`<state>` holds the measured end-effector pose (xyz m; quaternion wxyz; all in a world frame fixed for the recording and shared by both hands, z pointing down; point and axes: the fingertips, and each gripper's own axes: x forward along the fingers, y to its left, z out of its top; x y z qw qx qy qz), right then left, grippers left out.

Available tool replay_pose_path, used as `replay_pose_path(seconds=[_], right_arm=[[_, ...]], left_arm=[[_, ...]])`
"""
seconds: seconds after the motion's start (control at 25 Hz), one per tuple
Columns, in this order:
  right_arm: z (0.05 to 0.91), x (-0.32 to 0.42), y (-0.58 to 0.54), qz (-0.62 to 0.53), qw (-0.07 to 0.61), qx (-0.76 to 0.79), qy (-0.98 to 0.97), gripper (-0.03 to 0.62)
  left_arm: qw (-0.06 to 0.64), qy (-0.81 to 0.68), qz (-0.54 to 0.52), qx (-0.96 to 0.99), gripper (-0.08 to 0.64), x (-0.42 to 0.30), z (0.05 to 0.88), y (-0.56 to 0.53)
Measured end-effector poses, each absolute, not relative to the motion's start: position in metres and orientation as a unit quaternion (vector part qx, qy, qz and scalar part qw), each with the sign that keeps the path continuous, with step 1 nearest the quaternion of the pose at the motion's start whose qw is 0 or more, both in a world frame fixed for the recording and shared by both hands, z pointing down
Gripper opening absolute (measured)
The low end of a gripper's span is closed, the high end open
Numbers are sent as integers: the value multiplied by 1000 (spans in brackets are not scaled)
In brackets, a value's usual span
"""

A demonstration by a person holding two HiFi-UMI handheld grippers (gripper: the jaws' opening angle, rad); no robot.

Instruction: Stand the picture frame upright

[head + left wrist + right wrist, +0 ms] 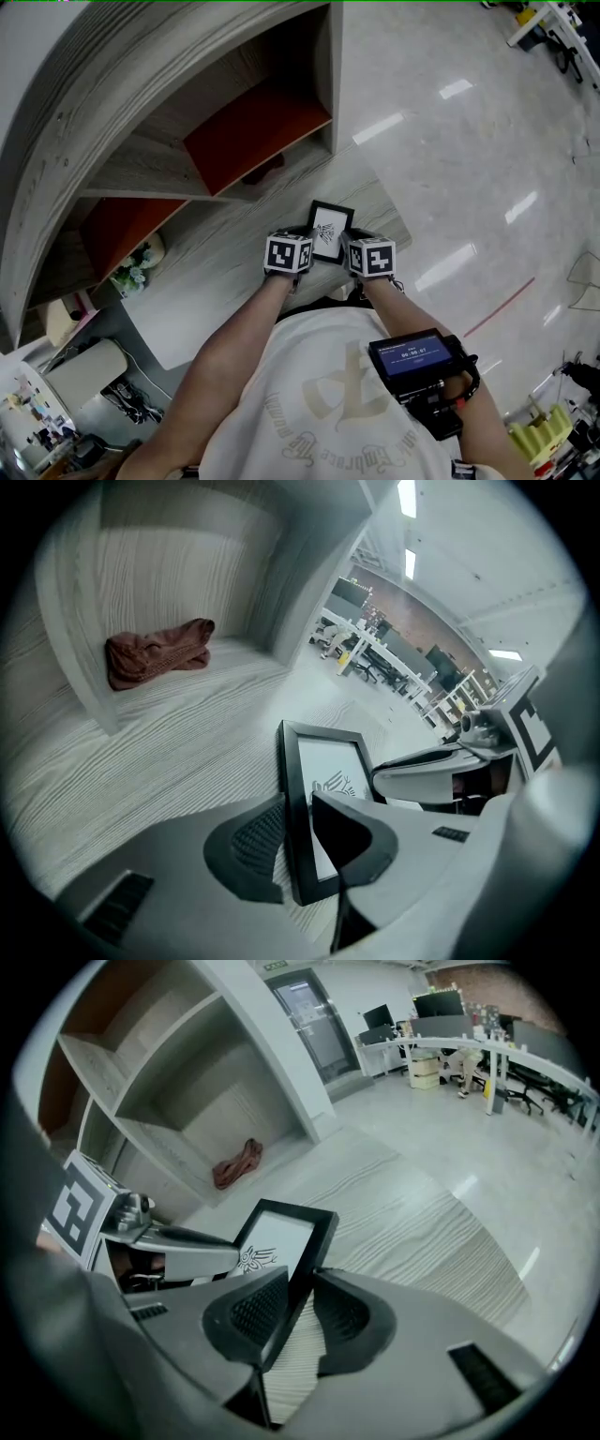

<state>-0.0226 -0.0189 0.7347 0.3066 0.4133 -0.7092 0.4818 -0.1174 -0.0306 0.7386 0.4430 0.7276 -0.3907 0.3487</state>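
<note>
A small black picture frame (330, 232) with a white print is held between my two grippers over the pale wood-grain platform (234, 253). It is raised off its back and leans slightly. My left gripper (300, 841) is shut on the frame's left edge (292, 789), one pad behind it and one over the glass. The frame's right edge (309, 1251) sits between the pads of my right gripper (300, 1307), which is shut on it. In the head view both marker cubes flank the frame: left gripper (312, 244), right gripper (345, 247).
A wooden shelf unit (187, 112) with open cubbies stands just behind the frame. A crumpled reddish cloth (157, 653) lies in the nearest cubby. Glossy floor (469, 169) stretches to the right, with desks (469, 1054) far off.
</note>
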Motion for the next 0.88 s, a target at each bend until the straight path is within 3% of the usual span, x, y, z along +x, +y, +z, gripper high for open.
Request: replay_pose_path(seconds=[0.12,0.24,0.32,0.52,0.6,0.64,0.8,0.88], right_arm=[[732,-24,-18,476,306,409,-716,72],[730,-30,-16,470,304,402,-725,5],[729,-34,-15,461,308,397,-732,5],[729,-40,-14,458,304,392,-738,67],[732,-41,-12,460,318,384,-734,169],[733,-40,-12,461,324,385,-731,176],[735,-30,-15,454,345,405,-715,101],[736,-29,-16,456,348,407,-711,101]], left_arm=[[443,-399,348,724,101,-121,740,-25],[438,-415,342,721,98,-129,736,-22],[431,-419,345,721,95,-132,734,-20],[444,-422,342,713,97,-132,738,-17],[450,-420,343,709,95,-130,736,-15],[451,-420,345,708,95,-128,736,-14],[459,-424,339,703,95,-126,735,-13],[461,-424,338,703,95,-125,735,-13]])
